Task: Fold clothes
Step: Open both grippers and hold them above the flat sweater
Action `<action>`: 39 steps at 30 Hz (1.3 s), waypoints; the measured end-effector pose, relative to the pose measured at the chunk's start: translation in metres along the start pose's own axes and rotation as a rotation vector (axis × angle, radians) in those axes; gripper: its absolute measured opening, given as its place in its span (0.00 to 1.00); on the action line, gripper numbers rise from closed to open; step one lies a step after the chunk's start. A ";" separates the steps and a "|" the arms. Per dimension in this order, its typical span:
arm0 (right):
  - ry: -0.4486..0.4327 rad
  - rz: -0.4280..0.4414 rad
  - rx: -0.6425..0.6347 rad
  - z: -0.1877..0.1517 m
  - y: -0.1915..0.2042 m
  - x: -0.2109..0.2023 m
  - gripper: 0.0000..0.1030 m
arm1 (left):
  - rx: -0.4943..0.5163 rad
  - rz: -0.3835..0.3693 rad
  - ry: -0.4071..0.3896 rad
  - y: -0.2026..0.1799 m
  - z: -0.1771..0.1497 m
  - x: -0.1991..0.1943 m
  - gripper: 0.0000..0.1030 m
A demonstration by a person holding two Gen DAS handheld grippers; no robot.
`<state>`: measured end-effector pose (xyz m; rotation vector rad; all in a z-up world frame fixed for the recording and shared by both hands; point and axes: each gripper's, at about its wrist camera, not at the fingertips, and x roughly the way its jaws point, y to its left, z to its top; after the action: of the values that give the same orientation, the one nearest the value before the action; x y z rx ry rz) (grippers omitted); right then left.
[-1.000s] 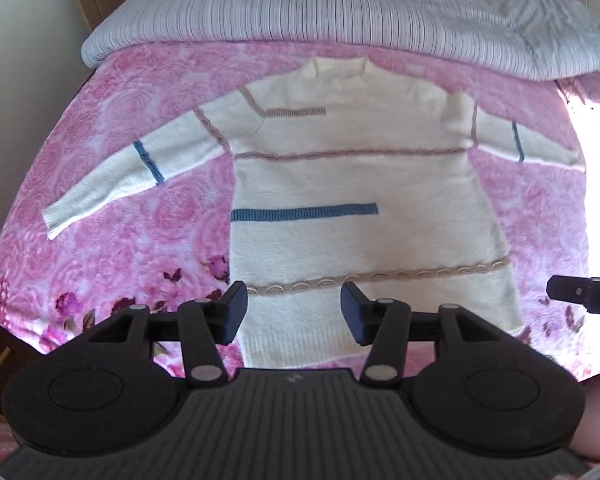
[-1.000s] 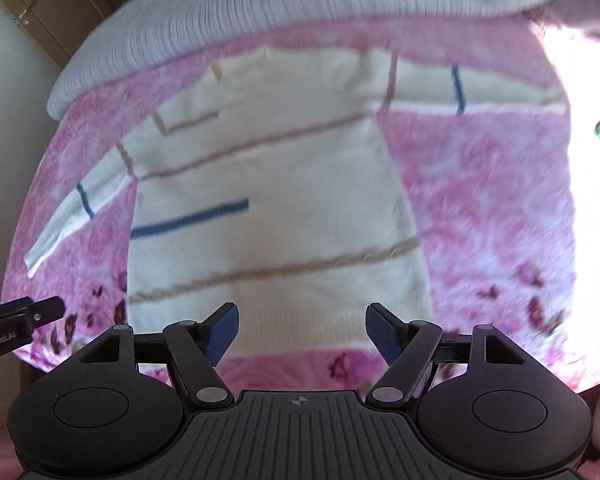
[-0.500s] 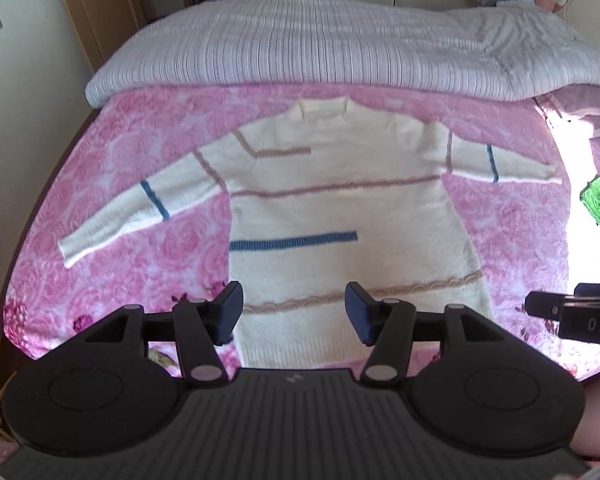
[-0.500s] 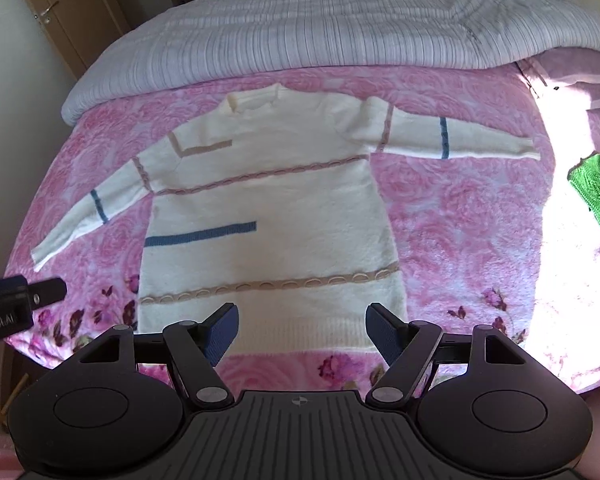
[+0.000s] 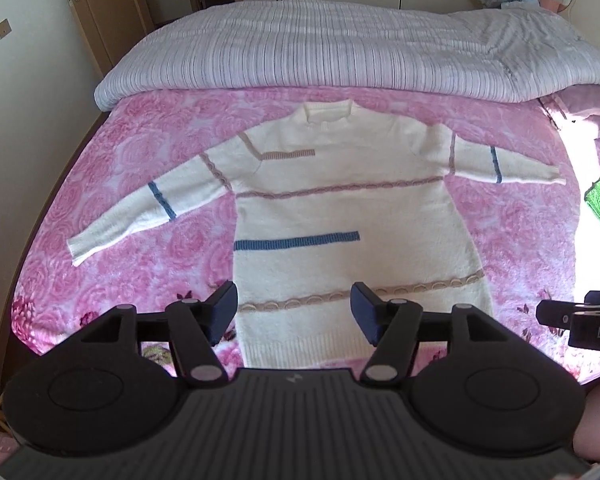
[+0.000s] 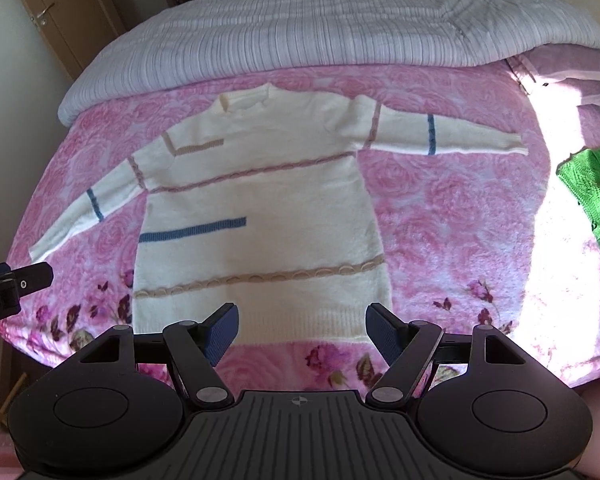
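Note:
A cream knitted sweater [image 5: 340, 208] [image 6: 260, 200] with blue and tan stripes lies flat, front up, on the pink floral bedspread [image 5: 112, 216] [image 6: 440, 208], both sleeves spread out sideways and the hem nearest me. My left gripper [image 5: 294, 312] hovers above the hem's left part, its jaws opening with nothing between them. My right gripper [image 6: 302, 330] hangs over the hem's middle, open and empty. Neither gripper touches the cloth. Each gripper's tip shows at the edge of the other's view.
A striped grey-lilac duvet [image 5: 340, 52] is bunched across the far half of the bed. A green knitted garment [image 6: 596, 196] lies at the right edge in bright sunlight. A wooden door [image 5: 88, 20] and wall stand to the left. The bed's front edge is just below the hem.
Both grippers have lifted and pulled back from the sweater, so more of the bed and room shows. The left jaws have spread wider. The sweater lies unmoved.

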<state>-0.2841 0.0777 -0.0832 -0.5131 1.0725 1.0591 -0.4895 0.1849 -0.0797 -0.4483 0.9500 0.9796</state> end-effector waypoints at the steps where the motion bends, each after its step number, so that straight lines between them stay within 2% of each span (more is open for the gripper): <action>1: 0.007 0.000 -0.003 0.000 -0.001 0.001 0.72 | -0.001 0.002 0.009 -0.001 -0.001 0.002 0.57; 10: 0.060 0.000 -0.025 0.002 -0.012 0.008 0.71 | 0.000 0.020 0.058 -0.019 -0.006 0.010 0.57; 26: 0.122 0.019 -0.080 0.024 -0.037 0.021 0.72 | -0.020 0.054 0.109 -0.047 0.009 0.020 0.59; 39: 0.235 0.030 -0.120 0.028 -0.064 0.050 0.72 | -0.039 0.079 0.216 -0.080 0.003 0.047 0.59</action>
<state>-0.2101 0.0939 -0.1245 -0.7339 1.2302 1.1133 -0.4092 0.1697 -0.1241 -0.5611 1.1512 1.0368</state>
